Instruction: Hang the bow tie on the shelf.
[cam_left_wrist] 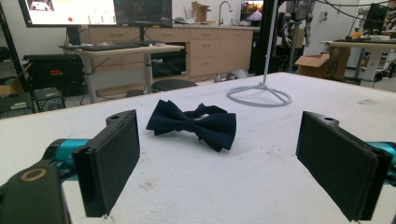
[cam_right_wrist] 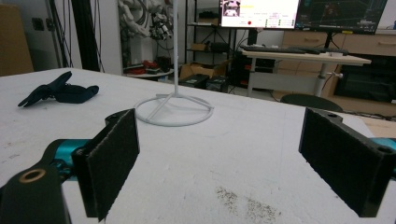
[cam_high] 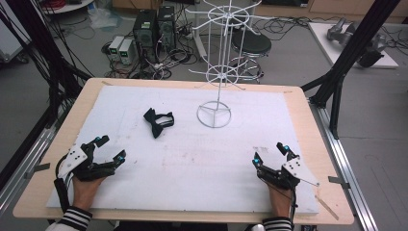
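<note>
The bow tie [cam_high: 158, 121] is dark and lies flat on the white sheet [cam_high: 192, 163] that covers the table [cam_high: 308, 144], in the far left-centre part of it. In the left gripper view we see the bow tie [cam_left_wrist: 194, 123] straight ahead between the two jaws but well beyond them, with its strap curled behind the wings. Just to its right in the high view stands a white wire rack [cam_high: 219, 72], and its round base ring rests on the sheet, near the bow tie but not touching it.

We hold the left claw [cam_high: 110, 147] at the near left corner of the sheet. Its jaws stand wide apart and nothing is between them. It points toward the bow tie and is well apart from it.

We hold the right claw [cam_high: 269, 152] at the near right side of the sheet. Its jaws are also wide apart and hold nothing. In the right gripper view the rack base [cam_right_wrist: 175, 110] is ahead, and the bow tie [cam_right_wrist: 58, 94] lies farther off to the left.
</note>
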A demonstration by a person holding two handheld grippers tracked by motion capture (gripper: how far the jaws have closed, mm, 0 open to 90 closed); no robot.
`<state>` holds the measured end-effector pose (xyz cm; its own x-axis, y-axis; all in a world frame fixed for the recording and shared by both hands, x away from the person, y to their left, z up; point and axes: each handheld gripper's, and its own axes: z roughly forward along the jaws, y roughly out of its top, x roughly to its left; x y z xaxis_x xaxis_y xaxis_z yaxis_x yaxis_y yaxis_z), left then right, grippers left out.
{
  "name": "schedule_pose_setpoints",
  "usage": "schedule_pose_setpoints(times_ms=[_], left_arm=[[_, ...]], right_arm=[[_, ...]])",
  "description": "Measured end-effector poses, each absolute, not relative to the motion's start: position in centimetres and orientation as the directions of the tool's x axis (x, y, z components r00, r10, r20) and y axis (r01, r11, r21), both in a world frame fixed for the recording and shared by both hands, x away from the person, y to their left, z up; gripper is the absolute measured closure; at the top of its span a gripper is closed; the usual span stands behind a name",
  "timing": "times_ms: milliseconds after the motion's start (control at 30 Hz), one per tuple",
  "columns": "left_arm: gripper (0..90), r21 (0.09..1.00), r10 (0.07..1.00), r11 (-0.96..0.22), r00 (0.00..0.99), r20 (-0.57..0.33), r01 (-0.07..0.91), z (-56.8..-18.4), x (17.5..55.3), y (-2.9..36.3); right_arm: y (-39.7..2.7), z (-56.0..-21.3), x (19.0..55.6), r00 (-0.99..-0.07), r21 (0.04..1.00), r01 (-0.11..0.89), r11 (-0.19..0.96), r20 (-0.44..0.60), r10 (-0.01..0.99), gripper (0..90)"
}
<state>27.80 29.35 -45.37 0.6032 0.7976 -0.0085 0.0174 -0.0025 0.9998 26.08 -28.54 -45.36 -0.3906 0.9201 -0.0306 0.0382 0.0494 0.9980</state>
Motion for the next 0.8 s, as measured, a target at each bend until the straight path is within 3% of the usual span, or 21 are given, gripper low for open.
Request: schedule_pose_setpoints(times_ms=[800], left_arm=[[13.2,0.998,0.787,0.002,0.616,-0.035,0.055,-45.25,28.21,29.47]], right_arm=[[-28.46,-45.34,26.13,-0.383,0.998,0.051,0.045,-0.022,0.923,11.4]])
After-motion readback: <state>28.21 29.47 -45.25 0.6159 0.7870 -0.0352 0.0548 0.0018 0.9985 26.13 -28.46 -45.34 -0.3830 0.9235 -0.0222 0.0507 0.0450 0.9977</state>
